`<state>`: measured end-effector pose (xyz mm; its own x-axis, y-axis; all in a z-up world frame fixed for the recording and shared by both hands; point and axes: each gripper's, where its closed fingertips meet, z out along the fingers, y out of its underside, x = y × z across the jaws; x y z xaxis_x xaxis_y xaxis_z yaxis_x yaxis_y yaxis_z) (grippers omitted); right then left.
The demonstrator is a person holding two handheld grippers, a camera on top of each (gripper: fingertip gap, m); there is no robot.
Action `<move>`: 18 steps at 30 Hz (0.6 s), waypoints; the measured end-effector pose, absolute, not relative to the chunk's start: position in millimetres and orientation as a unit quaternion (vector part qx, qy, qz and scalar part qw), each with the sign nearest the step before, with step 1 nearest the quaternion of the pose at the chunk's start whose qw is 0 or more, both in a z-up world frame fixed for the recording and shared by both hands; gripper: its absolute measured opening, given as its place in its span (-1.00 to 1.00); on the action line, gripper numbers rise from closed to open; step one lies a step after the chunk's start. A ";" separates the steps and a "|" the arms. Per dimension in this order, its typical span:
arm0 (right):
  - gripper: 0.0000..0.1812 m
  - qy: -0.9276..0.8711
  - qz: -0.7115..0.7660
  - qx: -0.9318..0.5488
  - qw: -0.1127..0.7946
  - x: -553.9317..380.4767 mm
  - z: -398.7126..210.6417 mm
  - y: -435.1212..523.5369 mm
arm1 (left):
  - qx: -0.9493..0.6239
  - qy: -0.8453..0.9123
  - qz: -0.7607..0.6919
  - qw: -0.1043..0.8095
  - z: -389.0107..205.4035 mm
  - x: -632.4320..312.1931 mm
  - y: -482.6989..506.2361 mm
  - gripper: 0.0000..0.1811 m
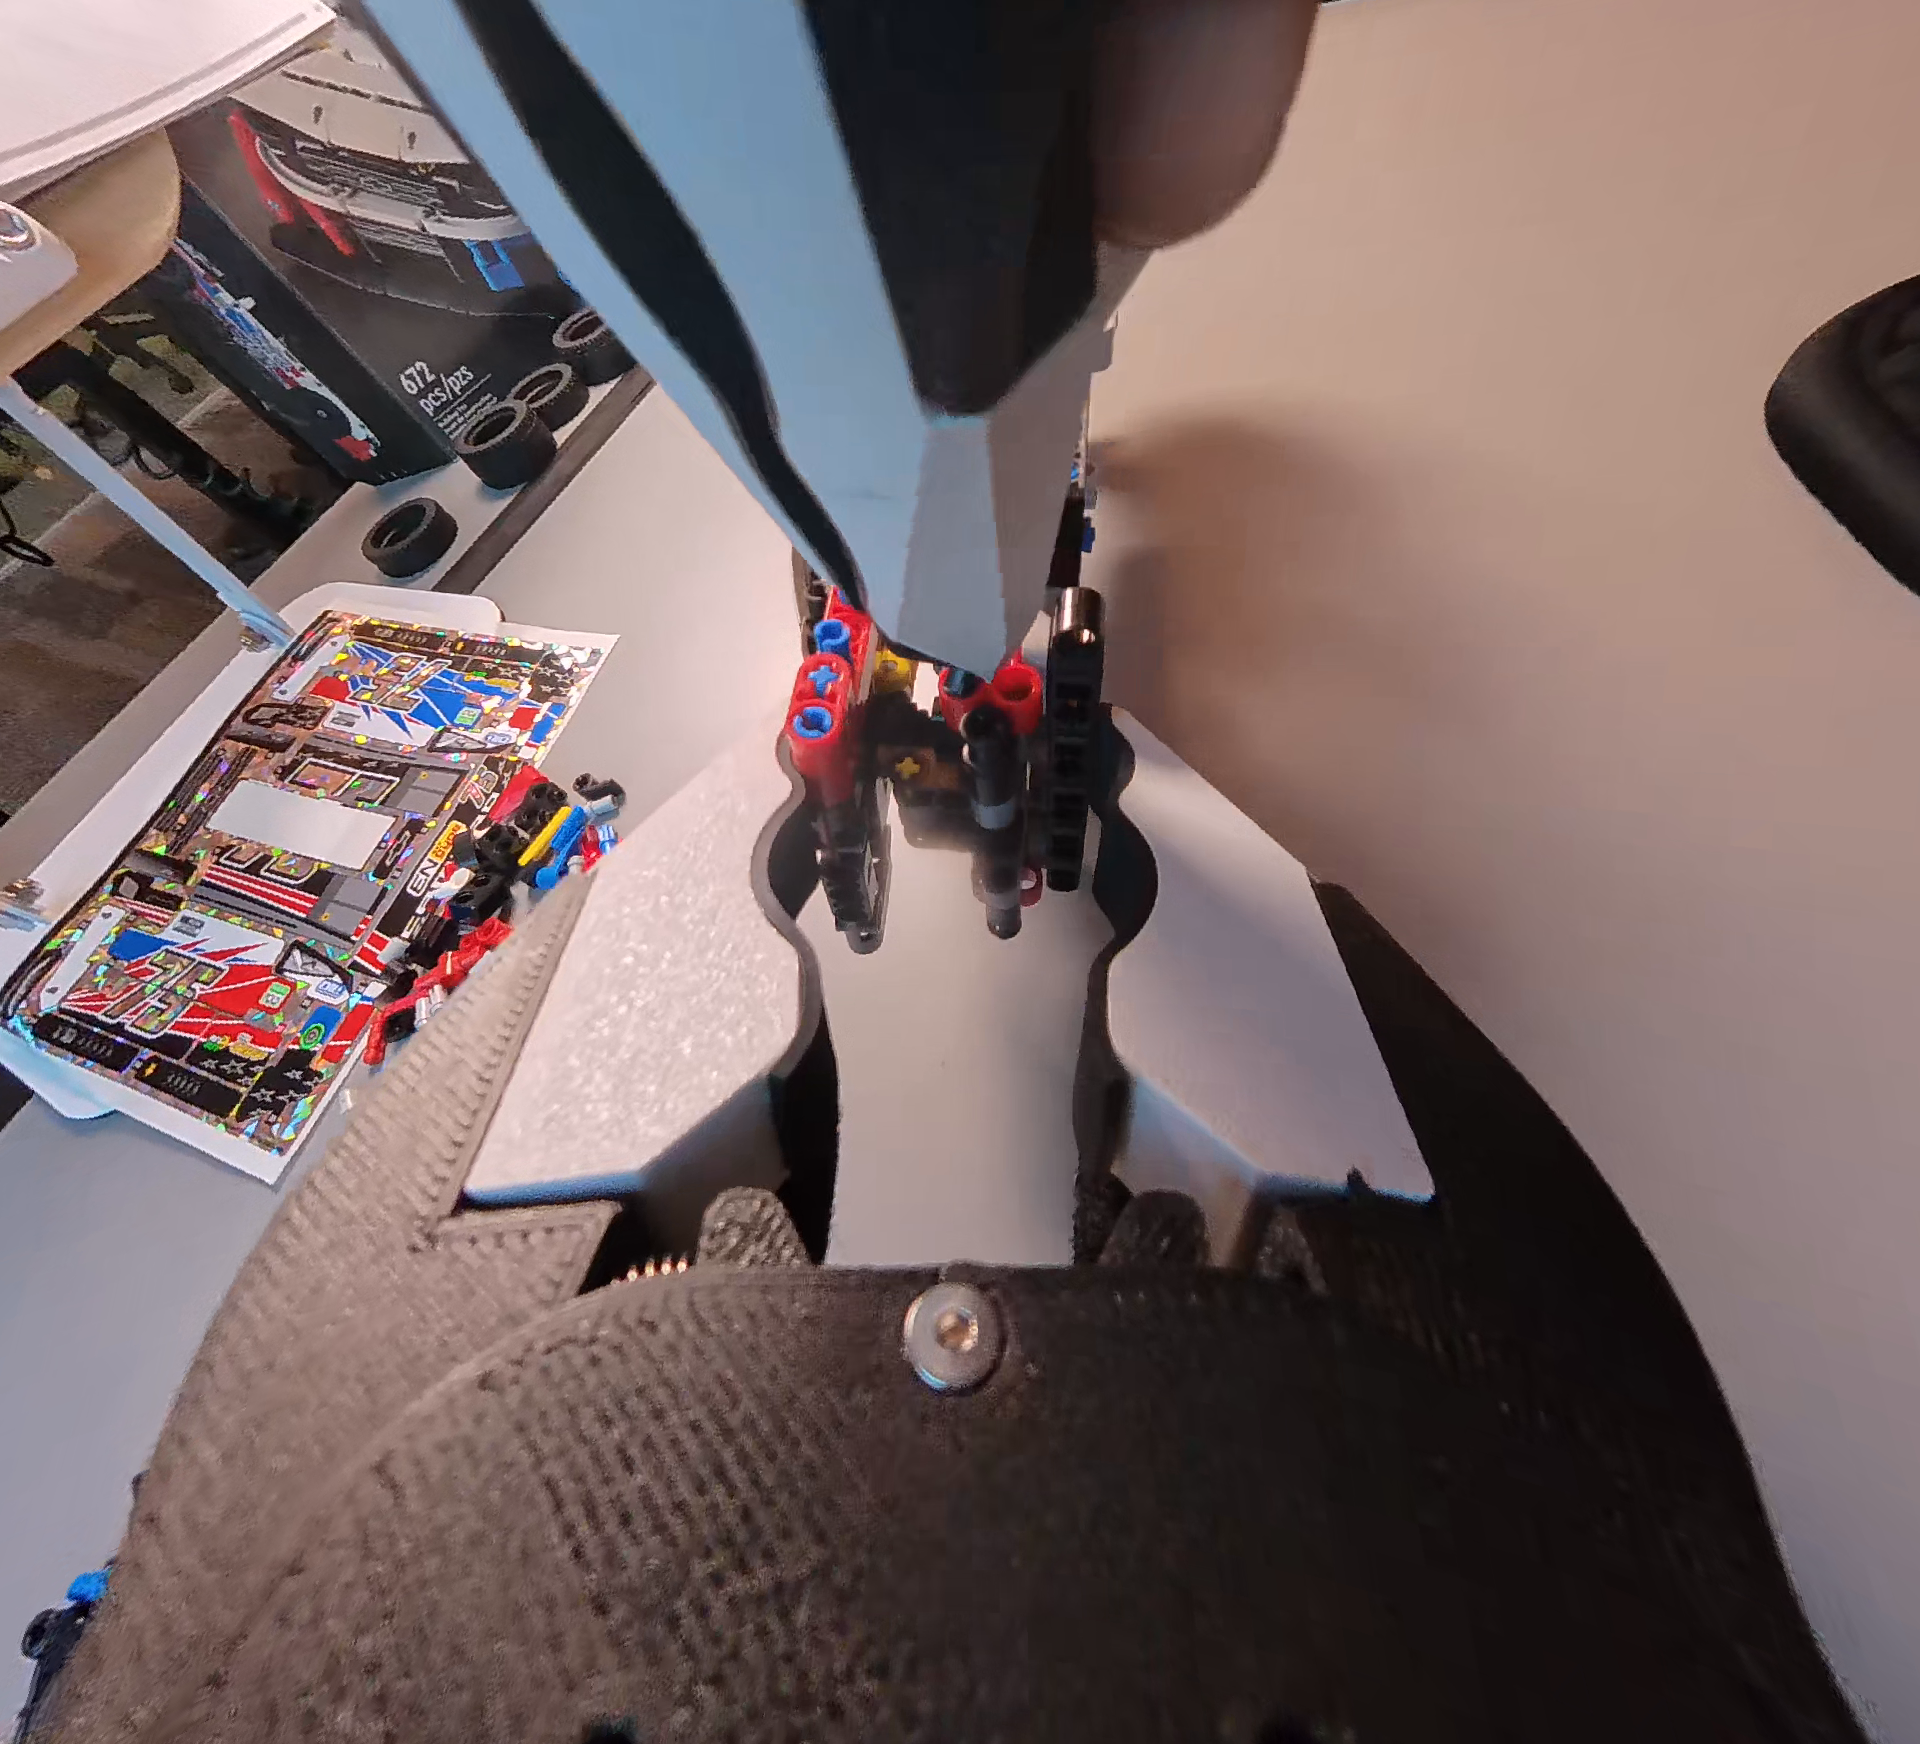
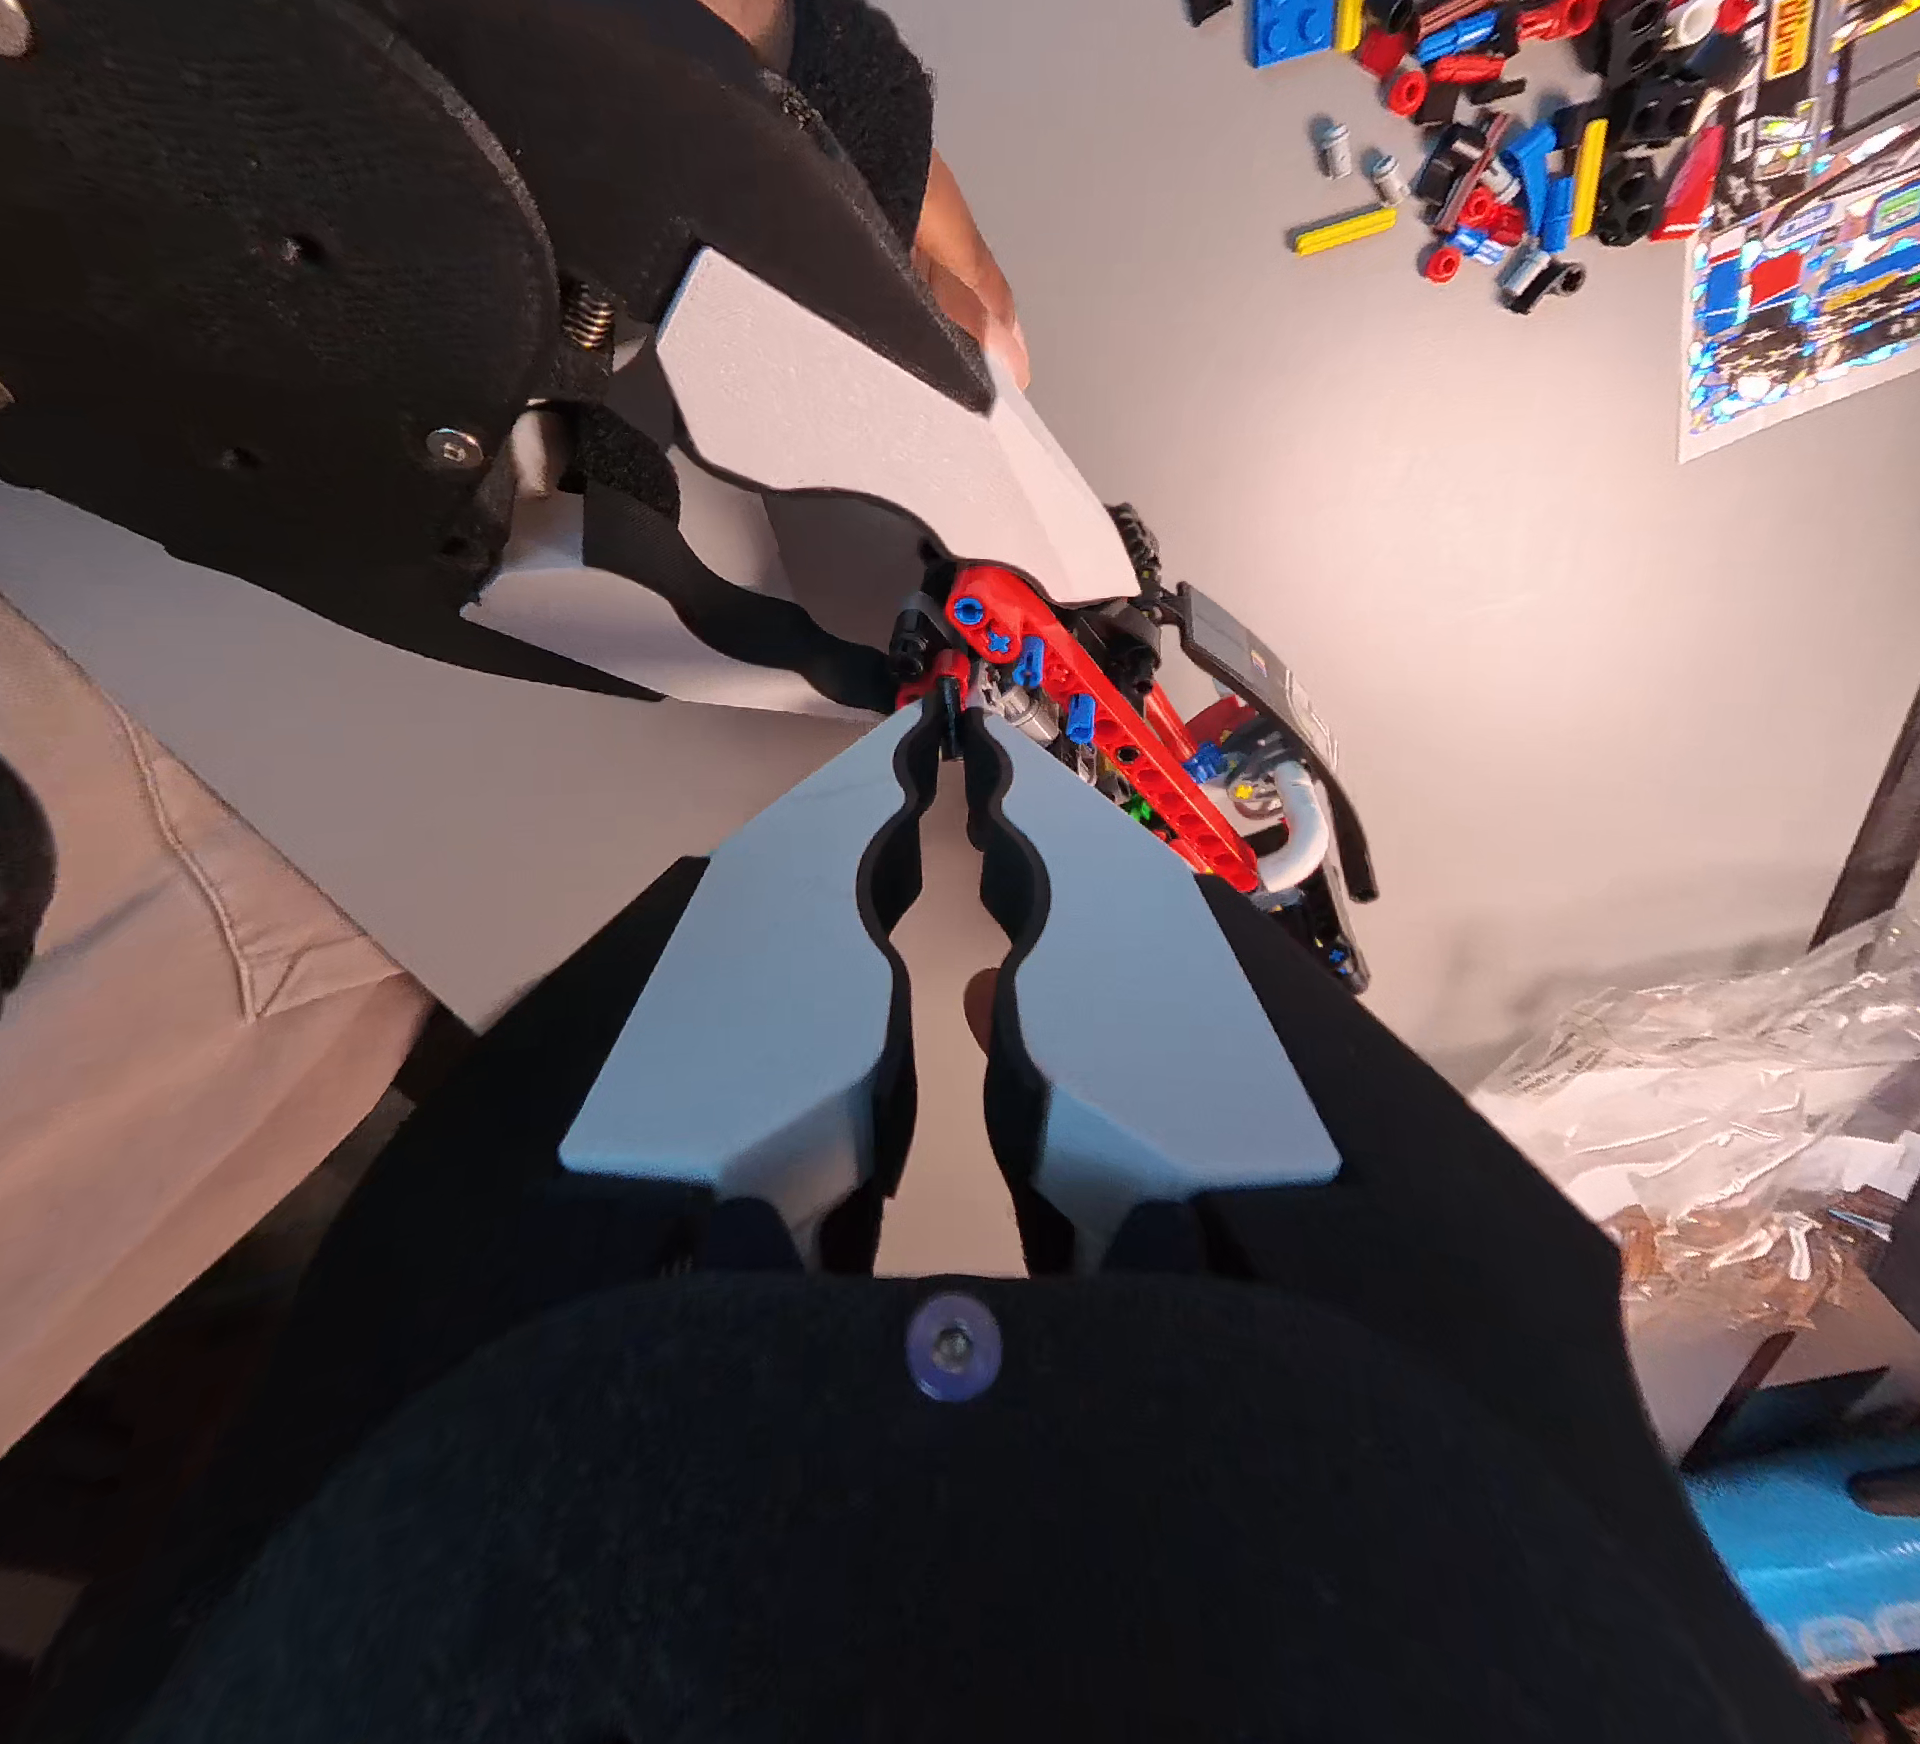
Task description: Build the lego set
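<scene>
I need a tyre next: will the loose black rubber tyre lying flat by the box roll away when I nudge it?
Probably not. The loose black rubber tyre lies flat on the pale grey tabletop, so it should slide rather than roll. It looks hollow and soft, so likely light and squashy under a claw.

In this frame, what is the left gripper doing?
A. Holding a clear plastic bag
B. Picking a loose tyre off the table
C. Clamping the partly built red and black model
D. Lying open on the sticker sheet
C: the left gripper has its fingers on either side of the partly built model, which sits clamped between them, while the right gripper pinches a small black piece at the model's end.
</scene>
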<state>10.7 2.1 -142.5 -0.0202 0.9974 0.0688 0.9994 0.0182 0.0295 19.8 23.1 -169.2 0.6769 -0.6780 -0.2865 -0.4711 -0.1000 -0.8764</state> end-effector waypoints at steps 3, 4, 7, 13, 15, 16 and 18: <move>-0.98 -0.717 -0.046 -0.696 -0.008 11.2 -141.7 4.4 | -0.740 0.385 -0.103 0.542 -169.2 19.9 25.0 -0.45; -0.98 -0.717 -0.048 -0.695 -0.019 11.7 -141.6 4.2 | -0.739 0.385 -0.102 0.543 -169.1 20.2 24.9 -0.44; -0.99 -0.714 -0.052 -0.697 -0.046 11.5 -141.7 4.0 | -0.738 0.385 -0.101 0.544 -169.1 20.1 25.0 -0.44; -0.99 -0.694 -0.075 -0.705 -0.128 16.1 -142.1 2.3 | -0.737 0.389 -0.094 0.545 -169.3 23.2 24.5 -0.44; -0.99 -0.694 -0.094 -0.699 -0.146 16.2 -141.7 2.6 | -0.737 0.389 -0.093 0.545 -169.2 23.3 24.7 -0.44; -0.99 -0.692 -0.101 -0.698 -0.154 16.0 -141.9 2.7 | -0.738 0.388 -0.094 0.544 -169.2 23.1 24.9 -0.44; -0.99 -0.692 -0.113 -0.695 -0.160 14.4 -141.5 3.3 | -0.740 0.386 -0.096 0.543 -169.1 22.0 25.2 -0.44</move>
<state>14.4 3.3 -141.5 0.0181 0.9977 -0.0649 0.9254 0.0079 0.3788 22.0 25.2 -169.1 0.6842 -0.6746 -0.2771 -0.4662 -0.1124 -0.8775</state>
